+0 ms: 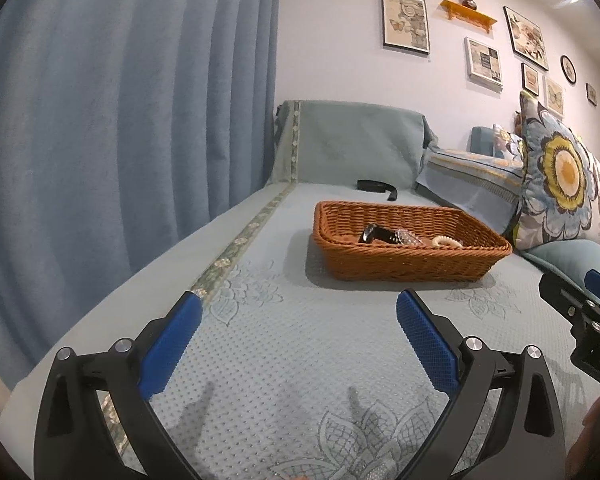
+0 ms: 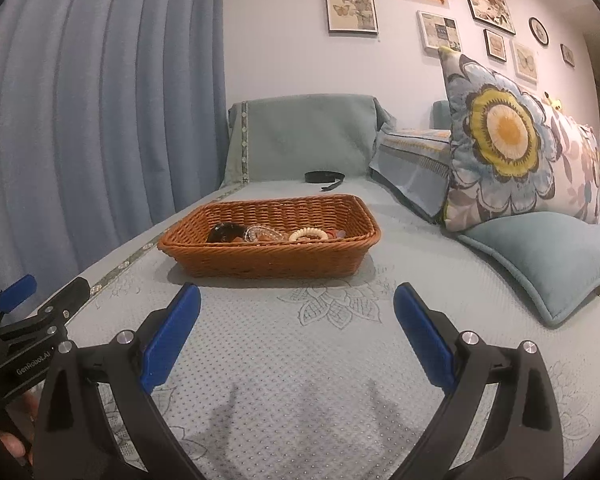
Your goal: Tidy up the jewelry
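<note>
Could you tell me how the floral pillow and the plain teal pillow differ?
The floral pillow bears a big yellow-centred flower print; the teal pillow is one plain colour with a piped edge. The floral pillow stands propped upright against the sofa back; the teal pillow lies flat on the seat, in front of it. Both sit to the right of the basket.

We see the basket on the sofa seat, w/ a watch, clear piece & ring in it. Strap lies behind; pillows to its right, curtain left.
</note>
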